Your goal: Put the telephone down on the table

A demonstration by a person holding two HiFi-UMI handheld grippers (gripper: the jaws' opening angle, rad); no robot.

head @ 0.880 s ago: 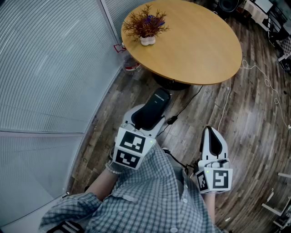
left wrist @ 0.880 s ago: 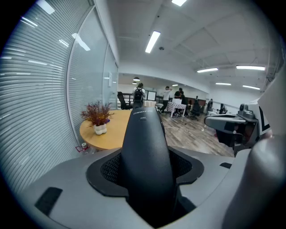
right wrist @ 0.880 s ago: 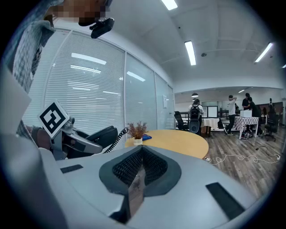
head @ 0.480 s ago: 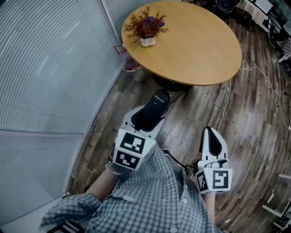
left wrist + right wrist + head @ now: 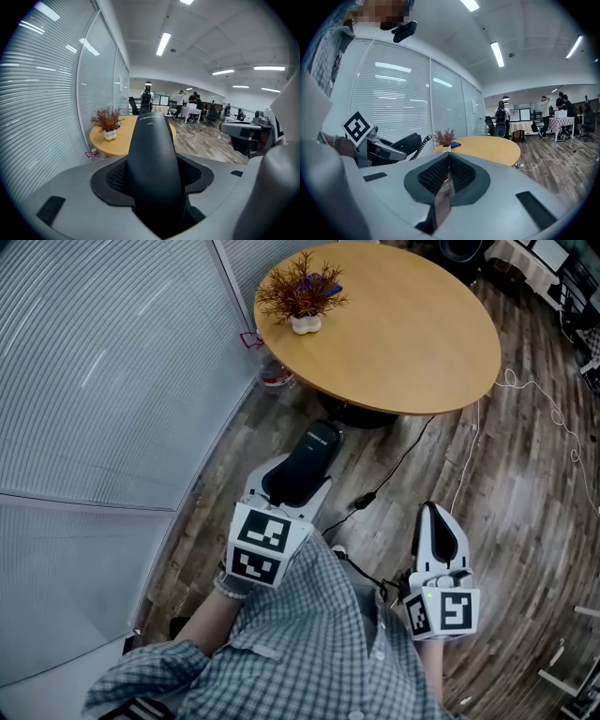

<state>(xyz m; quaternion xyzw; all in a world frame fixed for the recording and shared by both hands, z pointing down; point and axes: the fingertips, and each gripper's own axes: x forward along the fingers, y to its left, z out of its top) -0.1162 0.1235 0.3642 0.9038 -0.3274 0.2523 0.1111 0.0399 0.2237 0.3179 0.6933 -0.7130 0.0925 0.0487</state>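
A black telephone handset (image 5: 315, 444) is clamped in my left gripper (image 5: 298, 476), which is shut on it and held out over the wooden floor, short of the round wooden table (image 5: 412, 334). In the left gripper view the handset (image 5: 151, 145) rises between the grey jaws and points at the table (image 5: 121, 140). A dark cord (image 5: 380, 488) trails from it across the floor. My right gripper (image 5: 437, 523) hangs lower right, shut and empty; its pads (image 5: 440, 180) meet. From there I see the handset (image 5: 401, 143) and its coiled cord at the left.
A potted dried plant (image 5: 302, 292) in a white pot stands at the table's near-left edge. A glass wall with blinds (image 5: 103, 381) runs along the left. A white cable (image 5: 469, 456) lies on the floor at right. Several people stand far back in the office.
My left gripper with the handset has shifted slightly to the left. The right gripper has not moved.
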